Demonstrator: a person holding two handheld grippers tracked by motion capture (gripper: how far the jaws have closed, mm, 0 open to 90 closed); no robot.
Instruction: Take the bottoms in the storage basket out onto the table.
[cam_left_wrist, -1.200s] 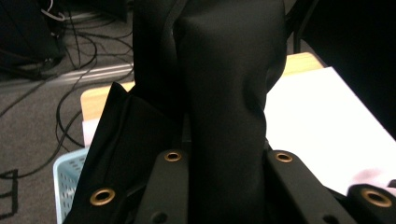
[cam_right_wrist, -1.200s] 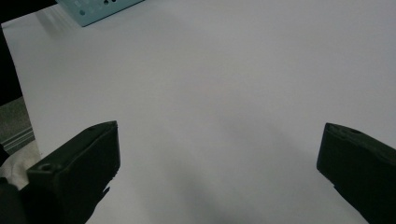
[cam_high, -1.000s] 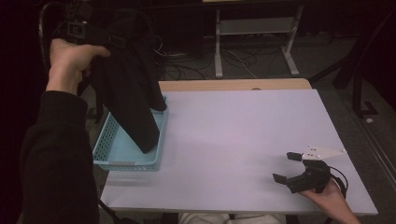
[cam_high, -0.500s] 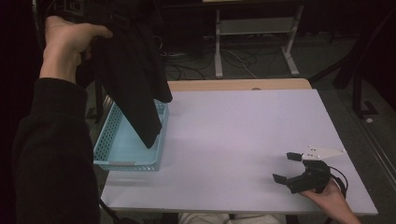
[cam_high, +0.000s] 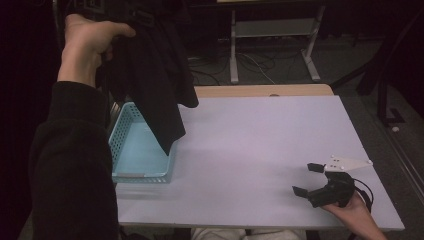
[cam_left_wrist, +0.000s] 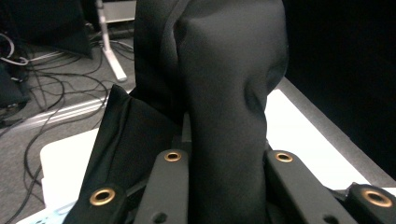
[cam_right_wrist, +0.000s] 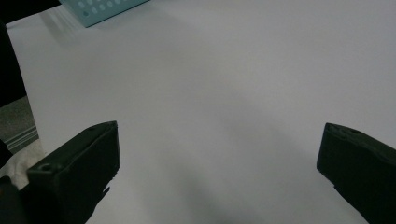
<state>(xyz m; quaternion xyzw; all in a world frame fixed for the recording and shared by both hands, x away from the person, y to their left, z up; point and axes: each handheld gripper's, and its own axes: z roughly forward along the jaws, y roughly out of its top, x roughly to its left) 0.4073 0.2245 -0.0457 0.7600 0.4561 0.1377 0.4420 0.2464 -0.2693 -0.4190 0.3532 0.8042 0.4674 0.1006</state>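
Note:
A black garment hangs from my raised left hand above the table's left side, its lower tip dangling over the right rim of a light blue perforated basket. In the left gripper view, my left gripper is shut on the black garment, whose fold runs up between the jaws. My right gripper rests on the white table near its front right corner. It stands open with nothing between its jaws, and the basket's corner lies far ahead of it.
Behind the white table is a wooden tabletop edge. Beyond it, a metal stand and loose cables are on the dark floor. A dark sleeve covers the table's left edge.
My left hand has lifted the garment higher and a little to the right, and its lower tip has risen over the basket's right rim. The right gripper has not moved.

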